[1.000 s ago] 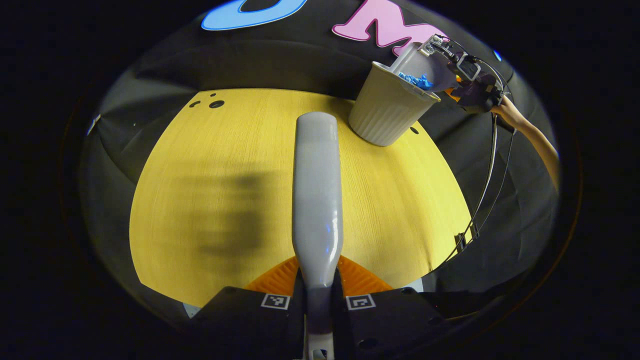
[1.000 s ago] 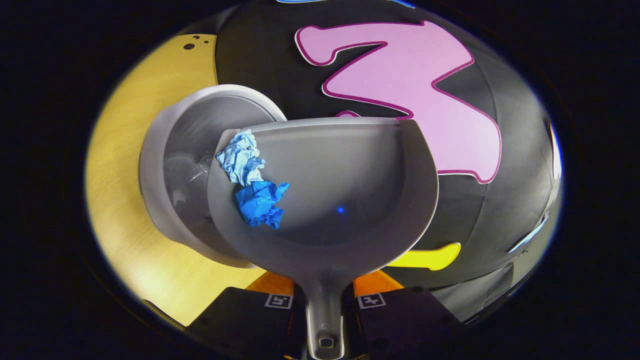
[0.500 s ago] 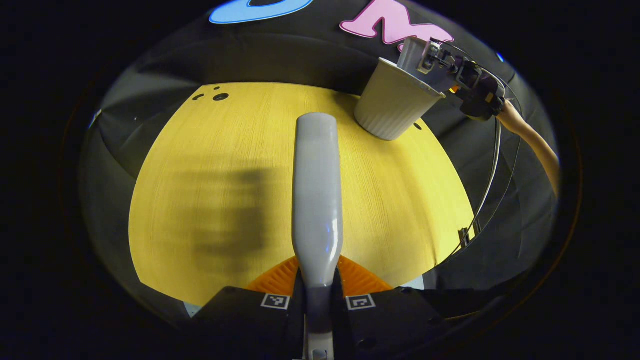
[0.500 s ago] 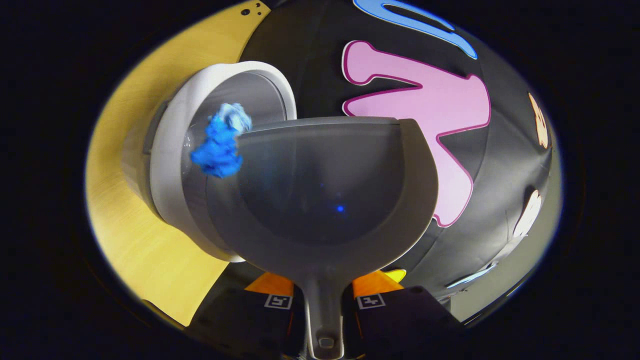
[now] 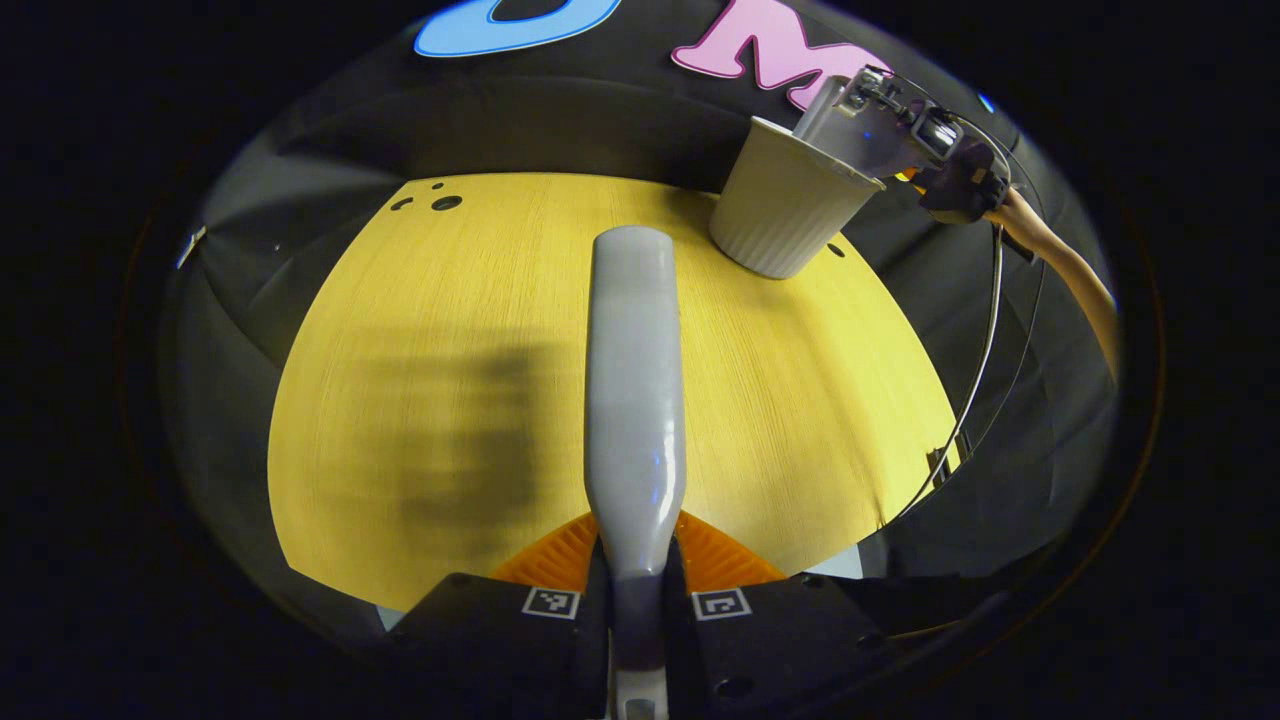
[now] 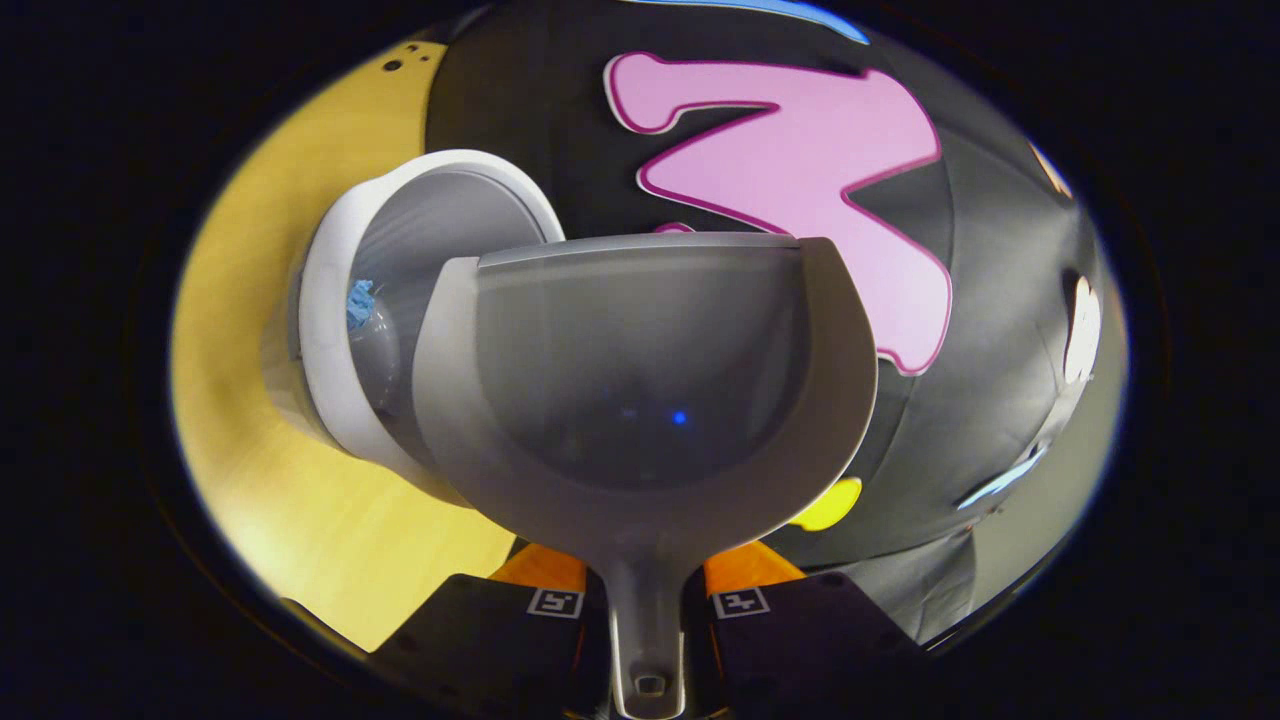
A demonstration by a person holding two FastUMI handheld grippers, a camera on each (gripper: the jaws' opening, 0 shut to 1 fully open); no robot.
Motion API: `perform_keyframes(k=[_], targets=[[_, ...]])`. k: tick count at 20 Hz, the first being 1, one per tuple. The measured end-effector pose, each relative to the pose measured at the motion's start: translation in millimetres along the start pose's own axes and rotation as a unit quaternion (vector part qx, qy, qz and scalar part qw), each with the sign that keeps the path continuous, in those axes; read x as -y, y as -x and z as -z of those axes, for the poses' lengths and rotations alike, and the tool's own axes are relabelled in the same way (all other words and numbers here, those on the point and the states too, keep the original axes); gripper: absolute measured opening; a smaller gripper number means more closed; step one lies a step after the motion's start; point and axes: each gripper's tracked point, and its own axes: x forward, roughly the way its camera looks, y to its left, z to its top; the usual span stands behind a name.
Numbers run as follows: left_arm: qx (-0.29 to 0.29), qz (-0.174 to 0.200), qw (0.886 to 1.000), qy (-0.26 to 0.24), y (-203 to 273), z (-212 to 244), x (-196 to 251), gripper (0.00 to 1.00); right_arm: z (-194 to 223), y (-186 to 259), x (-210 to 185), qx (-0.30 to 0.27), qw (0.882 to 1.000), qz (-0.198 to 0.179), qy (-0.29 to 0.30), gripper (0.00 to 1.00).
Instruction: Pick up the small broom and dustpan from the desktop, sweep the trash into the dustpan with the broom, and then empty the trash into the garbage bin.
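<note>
R gripper (image 6: pixel 647 600) clamped on grey plastic dustpan (image 6: pixel 640 400), mouth tilted over rim of white ribbed garbage bin (image 6: pixel 330 330); blue paper trash (image 6: pixel 358 303) inside. L gripper (image 5: pixel 637 600) grips grey broom (image 5: pixel 635 400), nearside of bin.

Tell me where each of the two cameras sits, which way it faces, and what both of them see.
Left gripper view: rides on the left gripper, facing along the broom across the yellow desktop; its own fingers clamp the broom's handle, and a forearm shows far off.
Right gripper view: rides on the right gripper, facing over the emptied dustpan into the garbage bin, blue trash inside; its fingers clamp the dustpan handle.
Shared: bin, dustpan, desktop.
</note>
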Motion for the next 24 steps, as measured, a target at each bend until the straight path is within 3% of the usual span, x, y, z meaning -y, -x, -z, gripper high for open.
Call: perform_keyframes(k=[5,7,10,12,13,17,21,24], targets=[[0.014,-0.005,1.000,0.009,-2.4,0.7,0.1,0.27,23.7,24.9,7.9,-0.026,0.993,-0.039,-0.111,0.32],[0.018,-0.010,1.000,0.014,-4.5,1.3,1.2,0.30,32.8,35.4,6.8,-0.041,0.983,-0.067,-0.165,0.33],[0.022,-0.013,0.999,0.025,-7.4,2.0,4.5,0.27,42.7,55.4,14.9,-0.046,0.967,-0.087,-0.236,0.33],[0.025,-0.016,0.999,0.032,-10.9,3.0,5.8,0.27,46.3,71.6,12.2,-0.046,0.952,-0.111,-0.283,0.37],[0.025,-0.018,0.999,0.037,-12.1,3.7,6.0,0.30,46.9,81.2,6.7,-0.045,0.942,-0.125,-0.307,0.33],[0.023,-0.031,0.998,0.052,-19.7,8.6,4.5,0.27,53.9,128.0,-17.9,-0.050,0.905,-0.182,-0.382,0.33],[0.017,-0.045,0.997,0.054,-23.8,13.8,-16.8,0.27,53.7,175.0,-41.1,-0.046,0.883,-0.215,-0.415,0.32],[0.007,-0.057,0.997,0.052,-29.1,17.5,-30.5,0.27,43.6,213.7,-64.3,-0.034,0.859,-0.250,-0.445,0.32]])
